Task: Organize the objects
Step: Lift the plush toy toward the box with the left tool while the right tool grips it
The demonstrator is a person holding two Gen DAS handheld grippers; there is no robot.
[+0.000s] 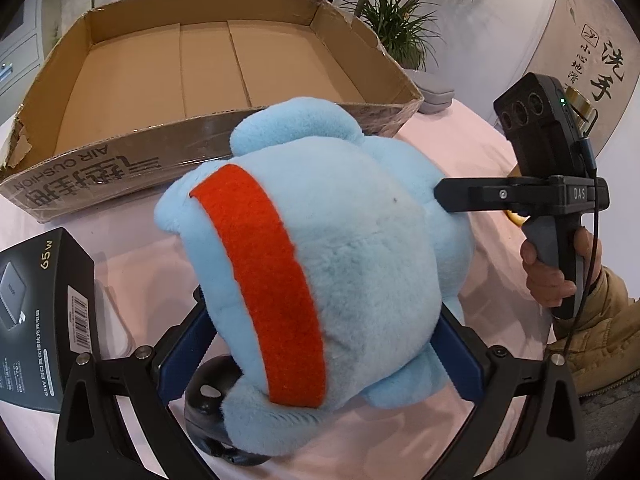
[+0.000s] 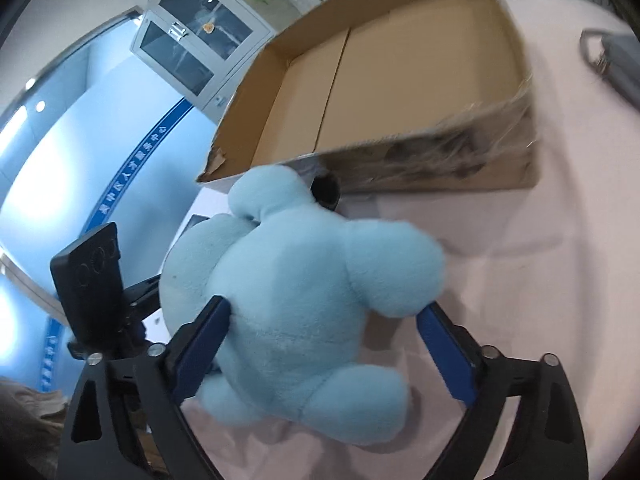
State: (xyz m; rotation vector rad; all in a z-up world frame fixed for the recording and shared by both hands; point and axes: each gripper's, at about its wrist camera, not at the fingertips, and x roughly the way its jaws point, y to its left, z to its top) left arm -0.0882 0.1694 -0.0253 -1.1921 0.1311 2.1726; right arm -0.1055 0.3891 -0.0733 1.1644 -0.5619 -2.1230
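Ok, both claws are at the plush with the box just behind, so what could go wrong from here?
1. The right claw touches the blue plush only on one side, so it could slip or twist.
2. The cardboard box wall stands close ahead; a low carry could snag it.

- Plush toy (image 1: 320, 264): pale blue, fuzzy and rounded, with stubby limbs and an orange-red felt band across it; it sits just in front of the box's printed near wall.
- Box (image 1: 120, 176): wide, shallow brown cardboard, open-topped and empty, one near corner torn, near wall wrapped in clear tape.
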